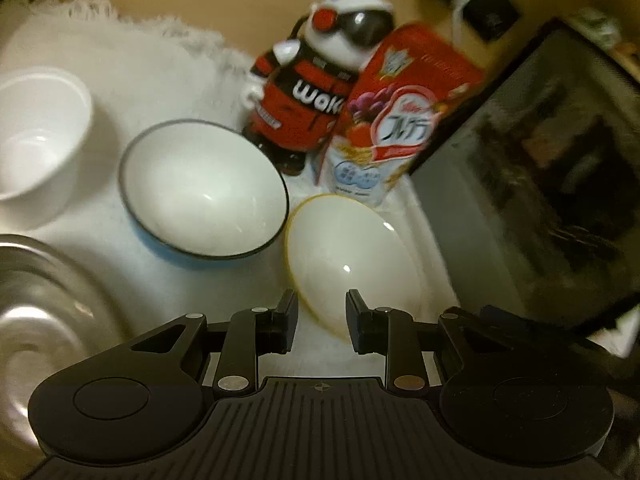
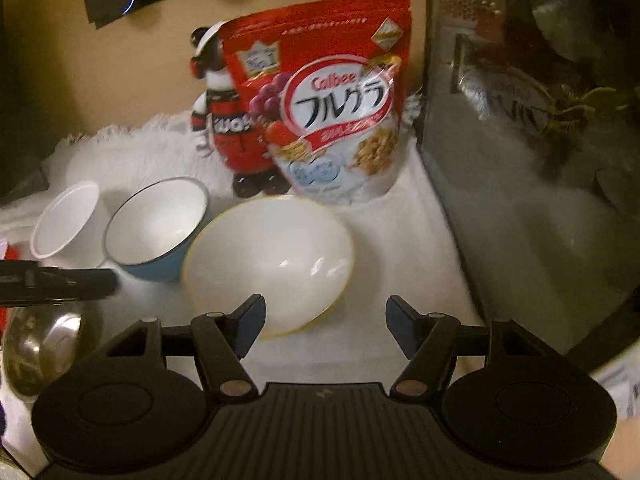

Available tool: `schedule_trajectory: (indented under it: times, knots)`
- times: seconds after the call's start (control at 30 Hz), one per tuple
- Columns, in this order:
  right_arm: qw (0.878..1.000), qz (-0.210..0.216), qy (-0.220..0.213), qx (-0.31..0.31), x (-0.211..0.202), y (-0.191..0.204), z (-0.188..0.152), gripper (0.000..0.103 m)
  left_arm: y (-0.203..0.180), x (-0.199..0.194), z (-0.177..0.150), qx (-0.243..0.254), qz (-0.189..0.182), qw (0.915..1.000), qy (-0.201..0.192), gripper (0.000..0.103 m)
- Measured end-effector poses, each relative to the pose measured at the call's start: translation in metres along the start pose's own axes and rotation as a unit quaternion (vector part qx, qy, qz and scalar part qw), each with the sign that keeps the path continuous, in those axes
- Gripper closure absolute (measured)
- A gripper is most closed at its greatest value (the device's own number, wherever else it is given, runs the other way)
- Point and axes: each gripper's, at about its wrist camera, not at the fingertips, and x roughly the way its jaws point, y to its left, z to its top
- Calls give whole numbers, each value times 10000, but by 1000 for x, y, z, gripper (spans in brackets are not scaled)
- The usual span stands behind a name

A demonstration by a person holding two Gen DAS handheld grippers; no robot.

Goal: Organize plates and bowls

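Observation:
Several bowls stand on a white fluffy cloth [image 1: 120,80]. A white bowl with a yellow rim [image 1: 348,260] [image 2: 272,260] is nearest. A blue bowl with a dark rim [image 1: 204,188] [image 2: 156,228] stands to its left, then a plain white bowl [image 1: 40,132] [image 2: 66,224]. A steel bowl [image 1: 40,312] [image 2: 44,344] is at the near left. My left gripper [image 1: 322,320] is open and empty, just short of the yellow-rimmed bowl's near rim. My right gripper [image 2: 325,322] is wide open and empty, its left finger in front of that bowl's near edge.
A red Calbee cereal bag [image 2: 332,104] [image 1: 404,108] and a red-and-white toy figure [image 1: 312,92] [image 2: 228,120] stand behind the bowls. A glass tank [image 2: 532,120] [image 1: 532,176] walls off the right side. The left gripper's tip [image 2: 60,280] shows at left in the right wrist view.

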Motion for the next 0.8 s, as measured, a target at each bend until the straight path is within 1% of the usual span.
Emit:
schedule_trajectory:
  times: [0.07, 0.1, 0.17, 0.23, 0.3, 0.33, 0.37, 0.43, 0.5, 0.53, 0.63, 0.7, 0.8]
  knots:
    - [9999, -21, -57, -99, 11, -6, 6, 43, -2, 19, 5, -183, 379, 9991, 34, 74]
    - [9999, 34, -52, -146, 18, -8, 11, 44, -3, 29, 7, -267, 574, 9980, 42, 74]
    - [9998, 108, -26, -158, 32, -12, 20, 46, -3, 42, 8, -391, 765, 9963, 45, 74]
    - [9998, 125, 16, -152, 51, -16, 30, 46, -1, 52, 8, -488, 893, 9948, 62, 74]
    - [9998, 107, 85, -145, 72, -18, 39, 46, -1, 62, 8, -559, 930, 9940, 140, 74]
    - [9998, 116, 128, -141, 82, -19, 42, 46, -1, 64, 9, -561, 891, 9943, 151, 74]
    - [9997, 127, 184, -136, 93, -20, 44, 46, -3, 66, 8, -520, 856, 9949, 136, 74]
    - [9992, 182, 347, -103, 113, -21, 46, 47, -8, 71, 8, -342, 956, 9948, 98, 74]
    - [9979, 368, 541, 14, 129, -25, 47, 54, -12, 77, 8, -188, 1050, 9942, 112, 76]
    - [9965, 517, 646, 94, 136, -27, 47, 58, -11, 80, 8, -173, 1082, 9939, 157, 79]
    - [9913, 961, 875, 210, 151, -30, 46, 63, -6, 89, 11, -379, 1012, 9934, 392, 79]
    - [9870, 1186, 1056, 230, 160, -27, 45, 65, -5, 90, 11, -439, 1000, 9931, 432, 80]
    - [9864, 1177, 1132, 201, 161, -23, 45, 64, -5, 88, 9, -388, 1017, 9928, 495, 80]
